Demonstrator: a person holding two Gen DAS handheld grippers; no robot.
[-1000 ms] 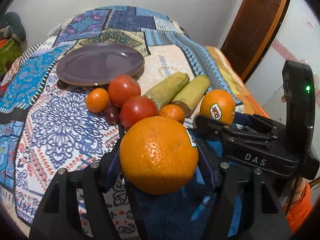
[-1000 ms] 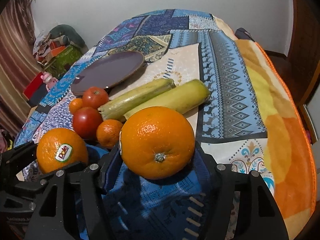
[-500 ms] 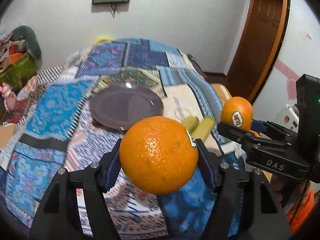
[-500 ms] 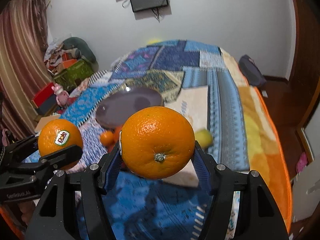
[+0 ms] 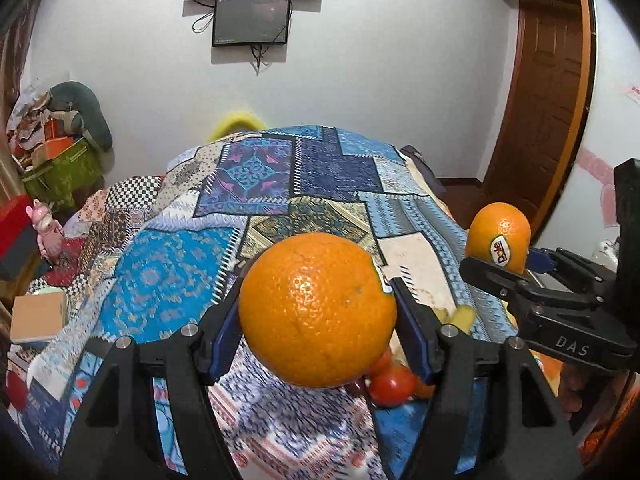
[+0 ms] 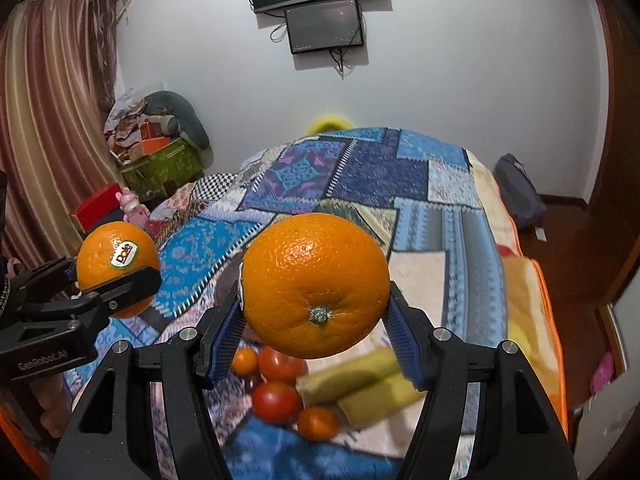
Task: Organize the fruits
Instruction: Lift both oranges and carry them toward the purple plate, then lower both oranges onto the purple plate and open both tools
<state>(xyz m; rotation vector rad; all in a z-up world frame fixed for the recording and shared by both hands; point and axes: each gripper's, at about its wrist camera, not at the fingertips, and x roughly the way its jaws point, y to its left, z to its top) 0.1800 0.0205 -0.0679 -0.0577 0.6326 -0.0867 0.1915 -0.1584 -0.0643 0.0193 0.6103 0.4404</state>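
I've got an orange in each gripper. My left gripper (image 5: 318, 312) is clamped on a big orange (image 5: 318, 310), blue pads pressed against both its sides, and it hangs in the air well above the patterned blanket (image 5: 168, 280). A bit of sticker shows on that orange's right edge.

Over on the right of the left wrist view, my right gripper (image 5: 498, 264) grips the second orange (image 5: 499, 242), Dole sticker facing me, also off the bed.

Switching to the right wrist view: the right gripper (image 6: 316, 312) squeezes its orange (image 6: 316, 286) tight, stem end pointing at the camera, pads touching both flanks. At the left of this view the left gripper (image 6: 116, 284) carries its Dole-stickered orange (image 6: 118, 268), roughly level with mine.

Down on the blanket, beneath the held orange, the rest of the fruit sits in a loose cluster: two tomatoes (image 6: 278, 398), one nearer than the other, a small mandarin (image 6: 245, 361) to their left, another mandarin (image 6: 318, 423) at the near edge, and two pale green stalk pieces (image 6: 360, 384) lying side by side to the right. It's all motion-blurred, so I can't tell fine contact between them. A dark plate edge (image 6: 224, 292) peeks out behind my left pad, mostly hidden.

On the far wall hangs a screen (image 6: 326, 26), and a curtain (image 6: 52, 120) covers the left side.
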